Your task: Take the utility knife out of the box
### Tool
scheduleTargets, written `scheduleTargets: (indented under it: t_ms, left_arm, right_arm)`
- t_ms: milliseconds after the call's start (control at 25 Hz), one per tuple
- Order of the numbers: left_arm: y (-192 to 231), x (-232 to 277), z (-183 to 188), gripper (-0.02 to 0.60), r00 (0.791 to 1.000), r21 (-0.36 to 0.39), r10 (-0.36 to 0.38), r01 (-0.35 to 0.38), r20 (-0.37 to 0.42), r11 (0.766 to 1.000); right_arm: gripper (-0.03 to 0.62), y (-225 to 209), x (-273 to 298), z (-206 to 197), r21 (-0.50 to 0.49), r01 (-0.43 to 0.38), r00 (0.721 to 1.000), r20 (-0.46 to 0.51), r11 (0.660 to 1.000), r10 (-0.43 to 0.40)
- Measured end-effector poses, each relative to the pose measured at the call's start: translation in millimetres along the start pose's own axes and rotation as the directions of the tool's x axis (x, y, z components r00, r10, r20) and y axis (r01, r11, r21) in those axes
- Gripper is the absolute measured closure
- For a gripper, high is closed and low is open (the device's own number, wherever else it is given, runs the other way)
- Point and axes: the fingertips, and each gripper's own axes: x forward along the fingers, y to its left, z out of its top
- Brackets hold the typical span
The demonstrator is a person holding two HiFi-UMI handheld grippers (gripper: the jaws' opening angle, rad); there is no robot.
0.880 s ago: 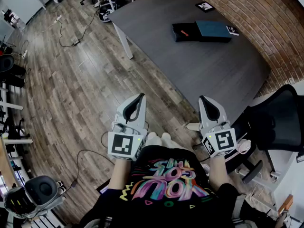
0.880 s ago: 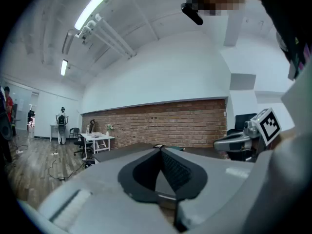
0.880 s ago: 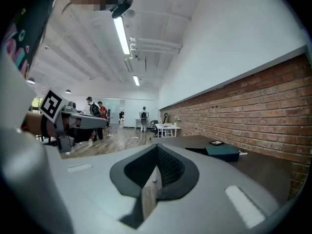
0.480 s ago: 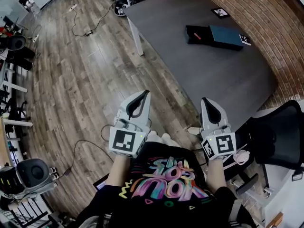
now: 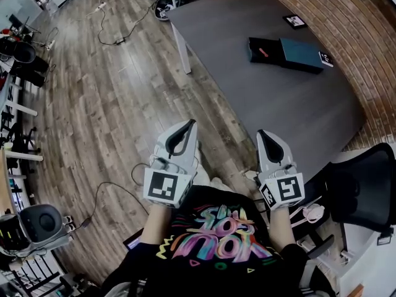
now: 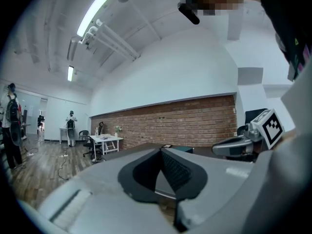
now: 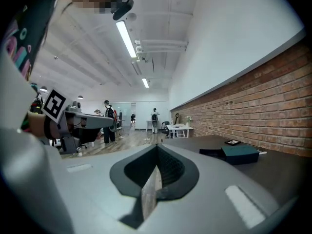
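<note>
**Stage: approach, no contact yet.** I hold both tools close to my body, above the wooden floor [image 5: 105,104] and well apart from the worktop [image 5: 278,104].

**Left tongs** [image 5: 187,127]: clenched, tips meeting, nothing between them.

**Right tongs** [image 5: 263,133]: likewise clenched and empty; the right gripper view shows the tips together.

**Box** [image 5: 301,55]: a dark teal sleeve lying flat near the far side of the worktop, close to the brick wall [image 5: 365,36]. Its black tray [image 5: 255,47] is slid out toward the left of the head view. In the tray lies one small red-orange item, by my judgement the knife [image 5: 264,52], though it is too small to confirm. I see nothing else in the tray.

**Card** [image 5: 295,21]: small and black, lying beyond the box.

**Next move, as I judge it:** step up to the worktop, bring the tongs over the tray, release one pair and close it across the knife's body. The other pair may need to steady the box so it does not slide.
</note>
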Motion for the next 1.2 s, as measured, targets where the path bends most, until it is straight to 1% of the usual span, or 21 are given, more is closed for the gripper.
scheduleTargets:
  t_ms: [200, 440, 720, 960, 1080, 1200]
  left_arm:
    - [31.0, 36.3, -0.5, 0.58, 0.999, -0.018, -0.037, 0.037, 0.007, 0.999]
    - [88.6, 94.7, 11.6, 0.58, 0.994, -0.007, -0.105, 0.105, 0.014, 0.994]
    - [148.6, 155.6, 21.5, 0.58, 0.981, 0.003, -0.192, 0.192, 0.015, 0.981]
    - [166.3, 189.8, 13.3, 0.58, 0.962, -0.014, -0.274, 0.274, 0.001, 0.962]
    - [167.4, 200.8, 5.6, 0.58, 0.954, -0.026, -0.3, 0.3, -0.017, 0.954]
    - [170.9, 209.5, -1.2, 0.58, 0.95, -0.035, -0.311, 0.31, -0.032, 0.95]
  right_arm:
    - [0.595, -13.4, 48.3, -2.9, 0.002, 0.025, 0.999, -0.025, 1.0, -0.025]
    - [0.595, -29.3, 117.6, 2.9, 0.005, 0.087, 0.995, -0.041, 0.996, -0.086]
    - [0.595, -46.7, 181.0, 16.1, 0.01, 0.189, 0.981, -0.042, 0.982, -0.189]
    - [0.595, -54.8, 202.0, 12.4, 0.011, 0.275, 0.959, -0.07, 0.961, -0.273]
    - [0.595, -56.2, 205.6, 6.0, 0.016, 0.297, 0.951, -0.089, 0.955, -0.295]
    - [0.595, -58.9, 211.4, -3.1, 0.029, 0.308, 0.946, -0.117, 0.951, -0.303]
